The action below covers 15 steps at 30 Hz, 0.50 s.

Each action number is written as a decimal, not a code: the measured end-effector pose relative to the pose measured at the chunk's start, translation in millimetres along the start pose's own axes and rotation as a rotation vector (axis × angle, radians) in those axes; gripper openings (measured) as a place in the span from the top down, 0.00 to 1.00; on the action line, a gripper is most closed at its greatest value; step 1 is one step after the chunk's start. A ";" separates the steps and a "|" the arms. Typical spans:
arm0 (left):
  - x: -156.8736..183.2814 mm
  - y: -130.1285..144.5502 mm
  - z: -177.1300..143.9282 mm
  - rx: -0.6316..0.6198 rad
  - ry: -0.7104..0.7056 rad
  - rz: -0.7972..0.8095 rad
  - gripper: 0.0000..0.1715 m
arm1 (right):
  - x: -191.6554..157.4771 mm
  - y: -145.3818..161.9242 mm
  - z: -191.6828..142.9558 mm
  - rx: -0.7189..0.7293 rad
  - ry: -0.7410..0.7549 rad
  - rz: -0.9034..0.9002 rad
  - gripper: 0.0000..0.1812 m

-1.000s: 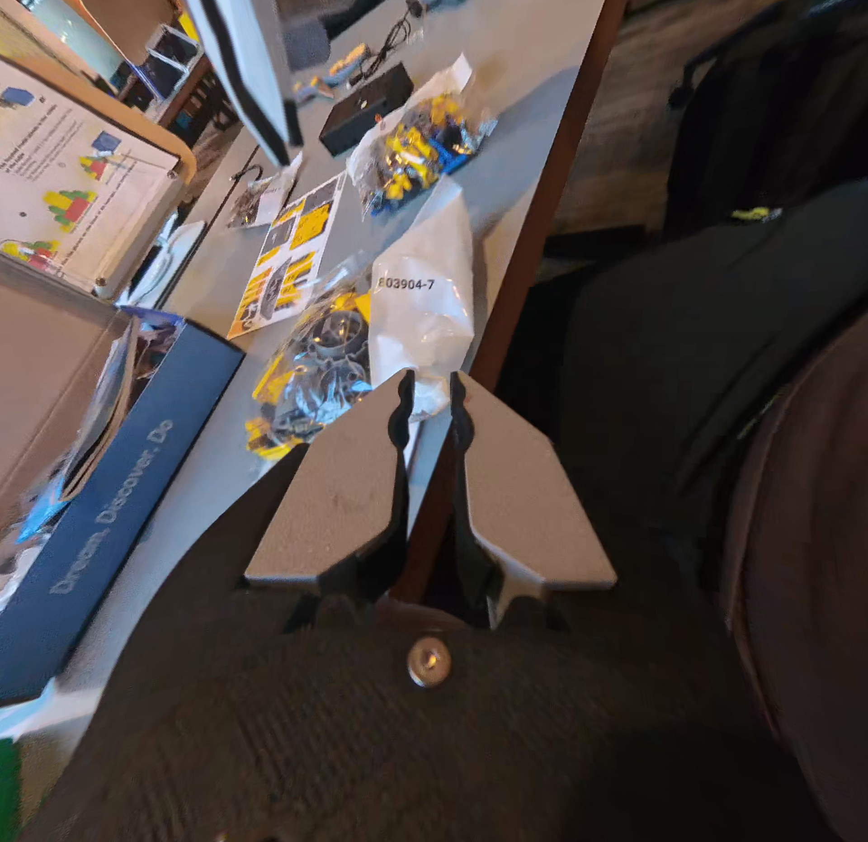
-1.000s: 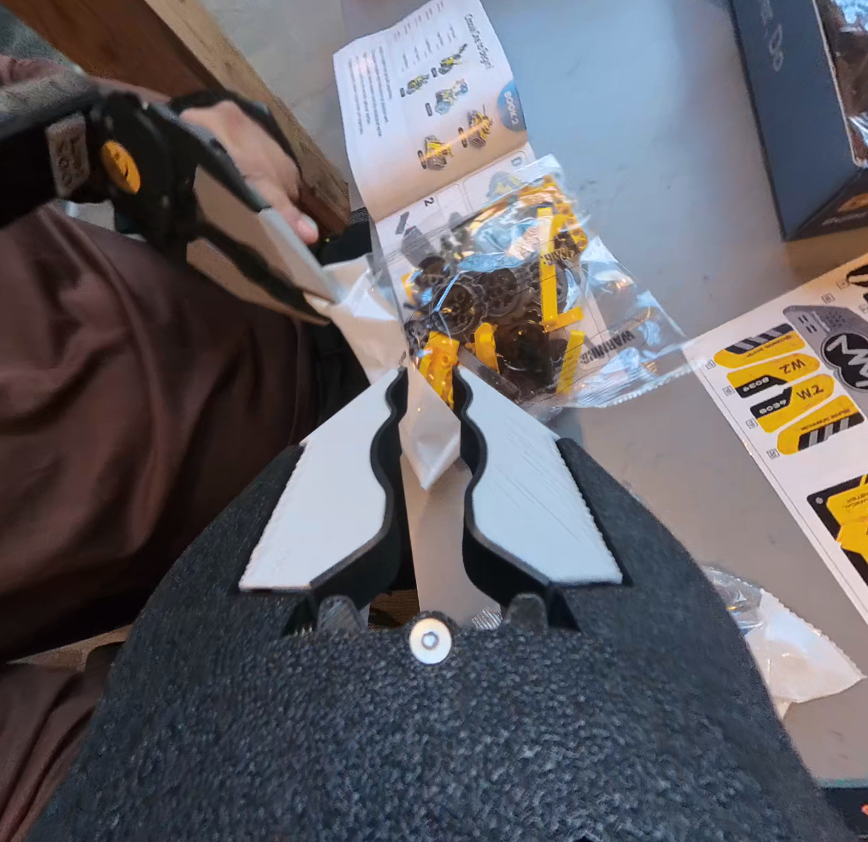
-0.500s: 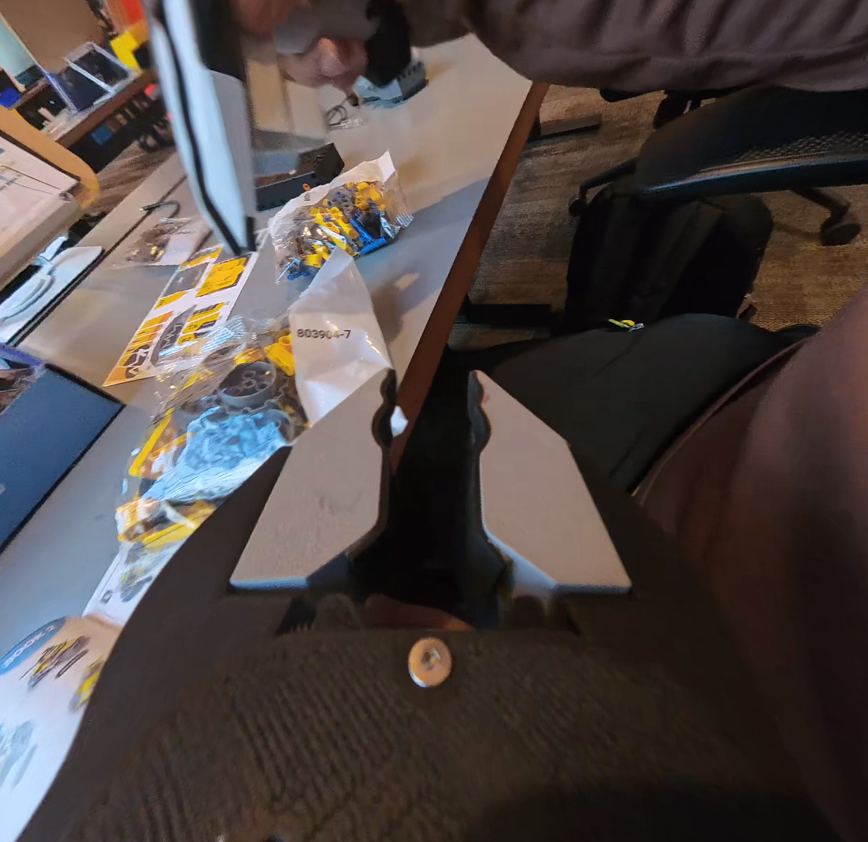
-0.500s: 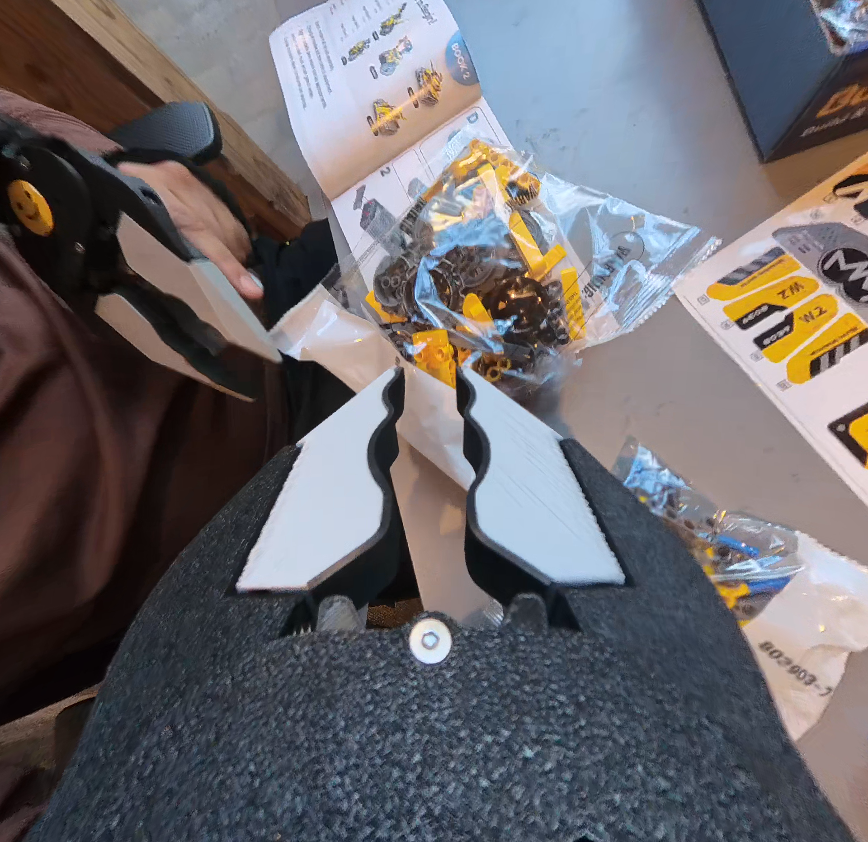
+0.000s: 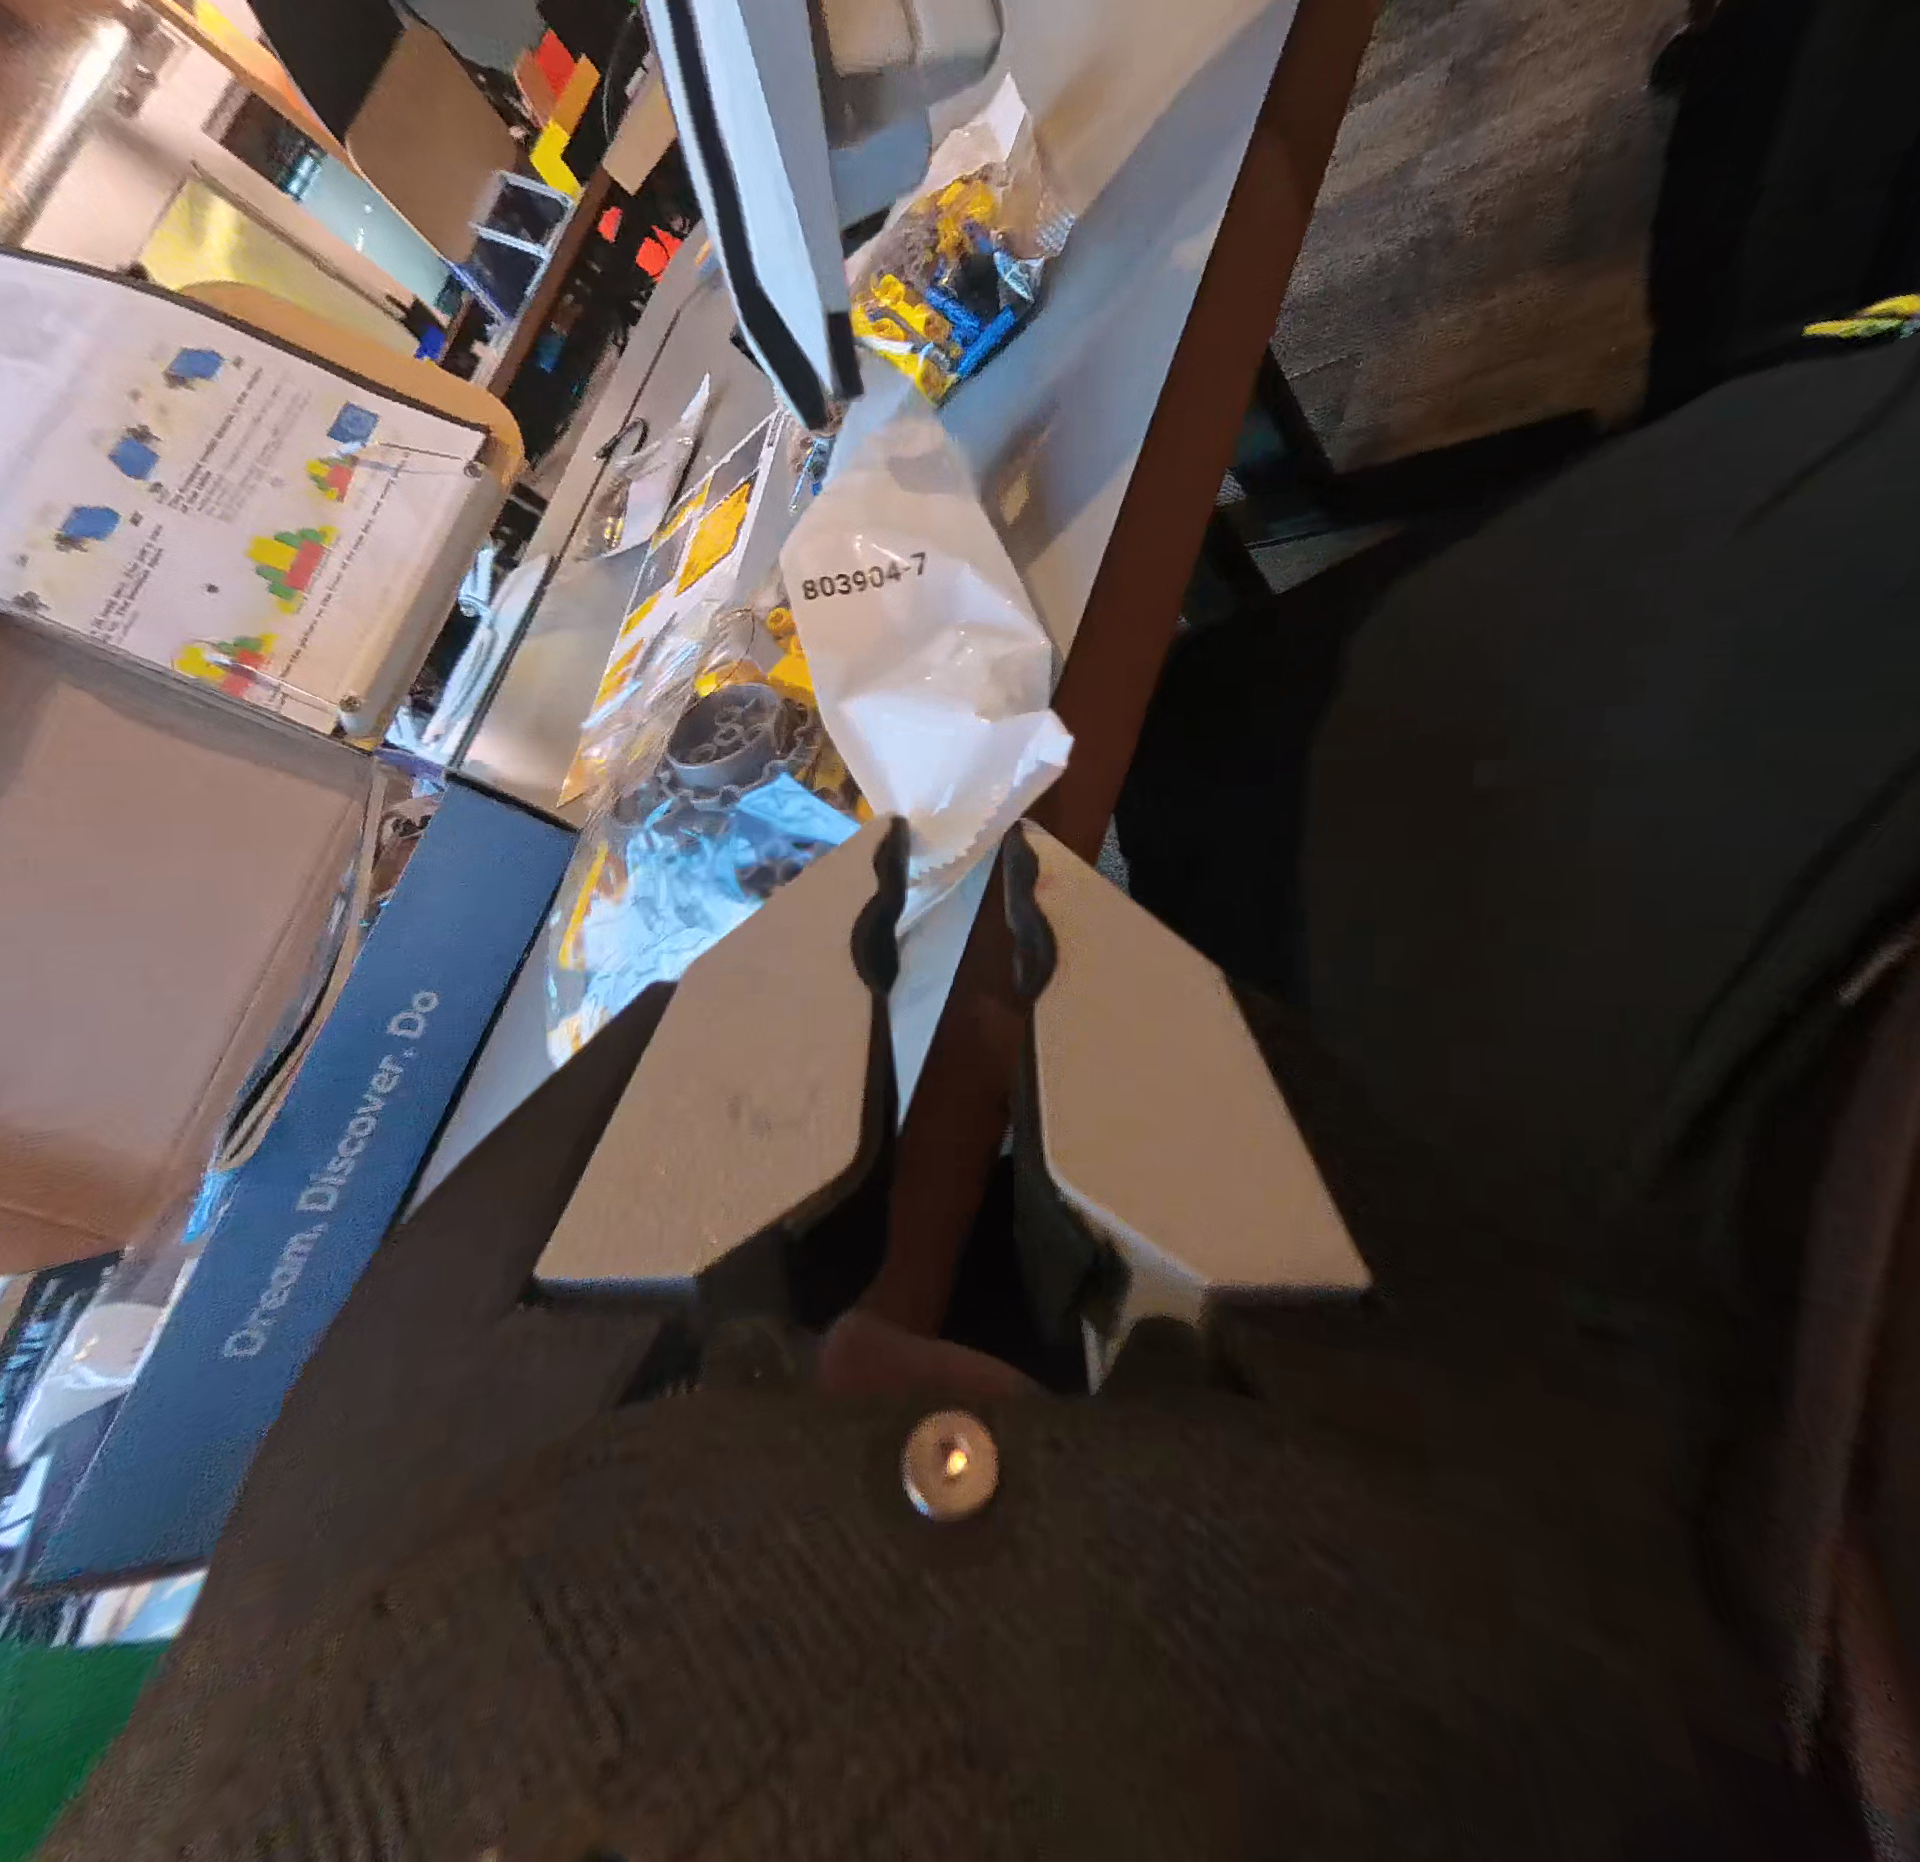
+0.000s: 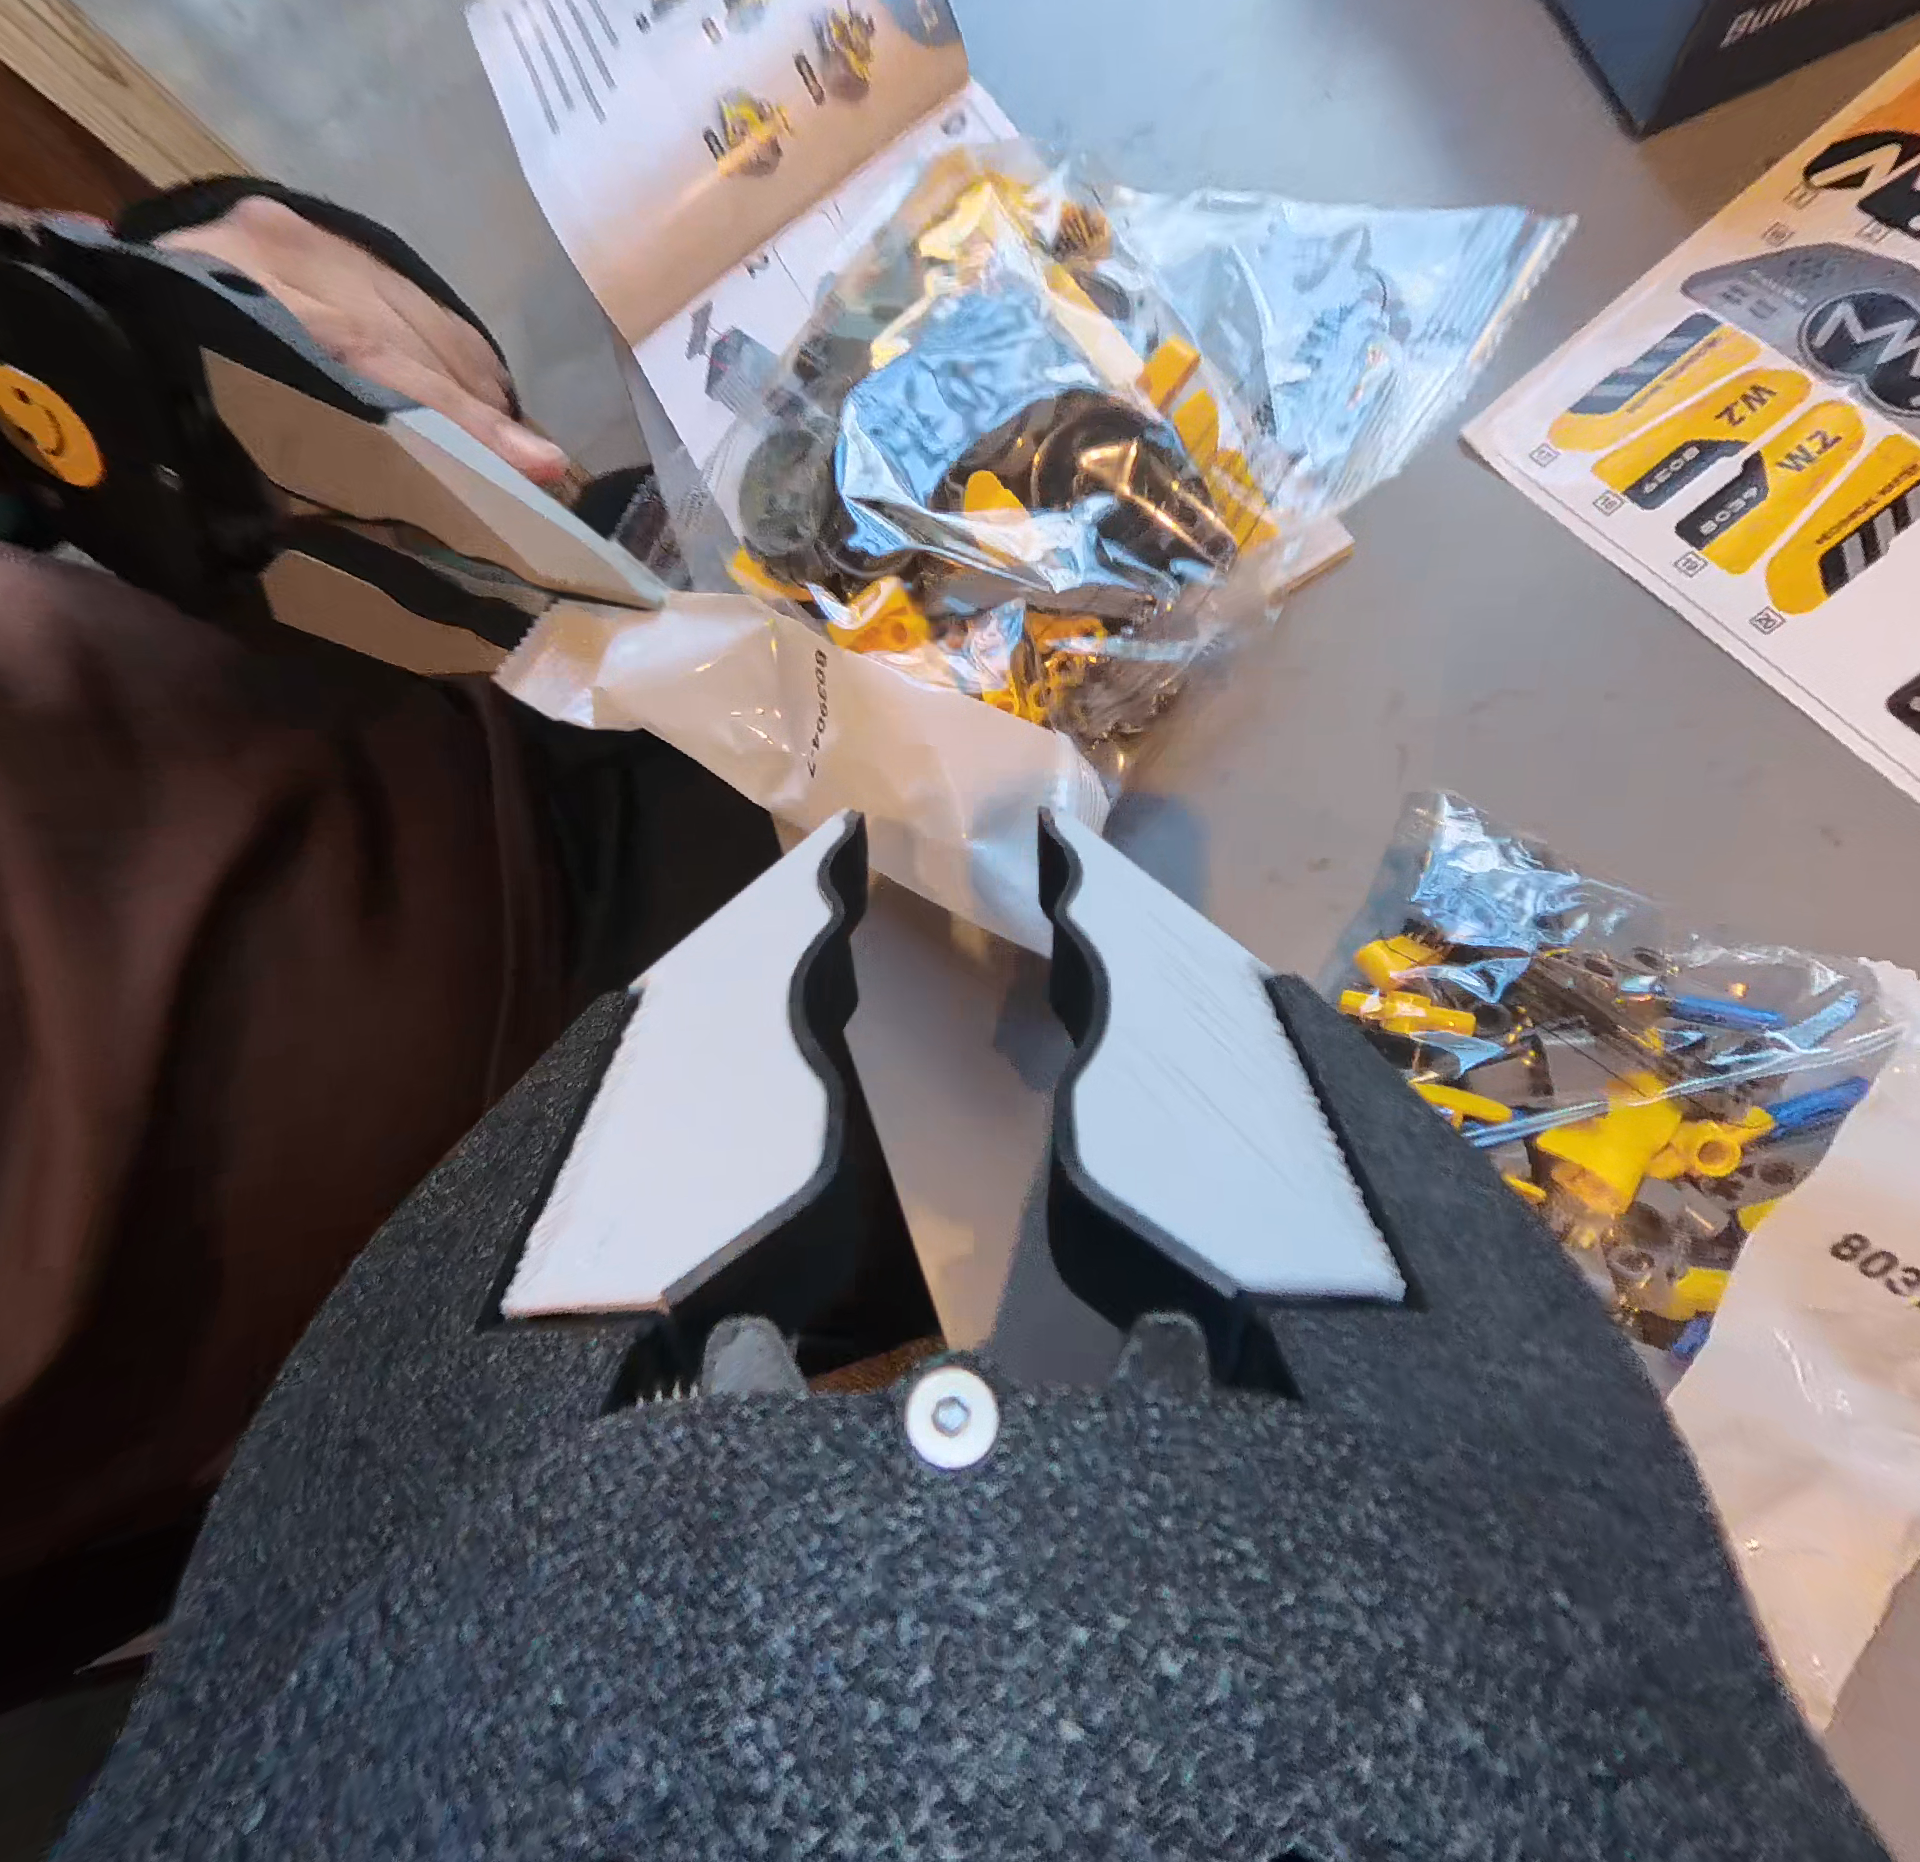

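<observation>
A plastic bag (image 6: 831, 732) has a white end and a clear part full of yellow and black toy parts (image 6: 1018, 482). It lies at the table's near edge. My left gripper (image 5: 958, 841) is shut on the serrated edge of the white end (image 5: 914, 669). The right wrist view shows it (image 6: 592, 617) pinching that edge out past the table edge. My right gripper (image 6: 951, 836) is open. Its tips stand over the other corner of the white end with a wide gap between them. One of its fingers (image 5: 769, 202) hangs above the bag in the left wrist view.
A second bag of yellow and blue parts (image 6: 1558, 1064) lies to the right. A sticker sheet (image 6: 1766, 462), an open instruction booklet (image 6: 727, 98) and a dark blue box (image 5: 312, 1137) lie around the bag. The brown table edge (image 5: 1143, 565) runs beside a person's lap (image 6: 260, 981). The tips of one gripper are about 11 centimetres away from the tips of the other.
My left gripper opened and let go of the white end, then shut on its edge again. My right gripper's jaws have spread wider and it has drawn back, bringing the second bag into view.
</observation>
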<state>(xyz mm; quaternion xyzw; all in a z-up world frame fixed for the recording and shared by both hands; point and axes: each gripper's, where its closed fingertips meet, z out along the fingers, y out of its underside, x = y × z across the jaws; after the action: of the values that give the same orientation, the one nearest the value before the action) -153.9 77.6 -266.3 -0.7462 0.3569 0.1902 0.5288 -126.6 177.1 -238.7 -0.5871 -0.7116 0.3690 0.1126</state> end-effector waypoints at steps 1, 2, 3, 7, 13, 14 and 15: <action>2.5 -1.2 1.5 0.003 0.014 -0.019 0.93 | 2.0 3.1 3.2 -0.016 0.012 -0.009 0.82; 4.5 -2.7 2.8 0.007 0.027 -0.047 0.93 | 4.2 4.8 6.1 -0.027 0.023 -0.014 0.82; 6.6 -4.3 3.8 0.012 0.039 -0.076 0.94 | 5.2 4.6 8.2 -0.025 0.026 -0.013 0.83; 15.3 -6.6 5.6 0.026 0.091 -0.171 0.95 | 14.0 -0.3 9.9 0.014 0.042 0.033 0.82; 16.9 -5.4 5.8 0.041 0.073 -0.203 0.95 | 33.5 4.8 -8.8 0.044 0.083 0.099 0.81; 16.8 -5.5 5.3 0.044 0.062 -0.196 0.94 | 38.3 4.3 -18.9 0.058 0.111 0.096 0.81; 16.8 -5.6 5.0 0.048 0.051 -0.191 0.94 | 42.4 2.7 -31.2 0.081 0.133 0.101 0.81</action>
<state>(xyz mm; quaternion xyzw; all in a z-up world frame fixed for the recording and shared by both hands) -138.0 77.7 -275.5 -0.7686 0.3022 0.1113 0.5528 -118.1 228.4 -230.2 -0.6406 -0.6563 0.3632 0.1645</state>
